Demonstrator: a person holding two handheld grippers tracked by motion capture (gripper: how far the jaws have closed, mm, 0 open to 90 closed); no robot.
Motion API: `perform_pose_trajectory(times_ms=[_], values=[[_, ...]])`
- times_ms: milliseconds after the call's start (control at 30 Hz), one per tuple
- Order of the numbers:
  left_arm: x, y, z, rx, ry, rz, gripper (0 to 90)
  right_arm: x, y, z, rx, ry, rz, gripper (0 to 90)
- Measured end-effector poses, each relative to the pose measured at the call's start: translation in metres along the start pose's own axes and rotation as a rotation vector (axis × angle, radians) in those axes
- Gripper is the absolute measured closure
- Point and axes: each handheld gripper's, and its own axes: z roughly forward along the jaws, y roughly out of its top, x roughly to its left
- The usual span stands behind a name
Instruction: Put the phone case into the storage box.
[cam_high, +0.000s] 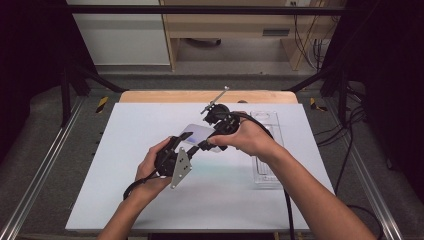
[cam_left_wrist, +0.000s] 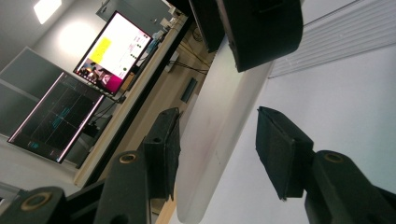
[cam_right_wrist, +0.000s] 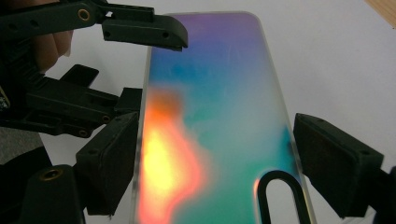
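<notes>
A thin iridescent phone case is held a little above the white mat, near the table's middle. My right gripper is shut on it, one pad on each long edge. In the high view the right gripper points toward the lower left, and the case sticks out beyond it. My left gripper straddles the case, which I see edge-on here. A gap shows at each pad, so it is open. The right gripper view shows the left gripper's jaws above and below the case's far left edge.
A clear plastic tray lies on the mat at the right, beside the right forearm. Behind the table's wooden back edge are a cabinet and cables. Metal frame rails run along both sides.
</notes>
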Motion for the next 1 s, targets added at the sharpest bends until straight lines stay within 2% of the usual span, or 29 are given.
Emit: perform_pose_trajectory(times_ms=[167, 467, 1000], values=[[0.0002, 0.0002, -0.0006, 0.000, 0.007, 0.013, 55.0, 0.0007, -0.0002, -0.0007, 0.003, 0.006, 0.001, 17.5], [-0.0009, 0.0039, -0.0003, -0.002, 0.017, 0.038, 57.4, 0.0005, 0.0002, -0.0012, 0.004, 0.019, 0.002, 17.5], [-0.0018, 0.0050, -0.0008, 0.013, 0.019, 0.074, 70.5, 0.0006, 0.0009, -0.0008, 0.004, 0.030, 0.008, 17.4]])
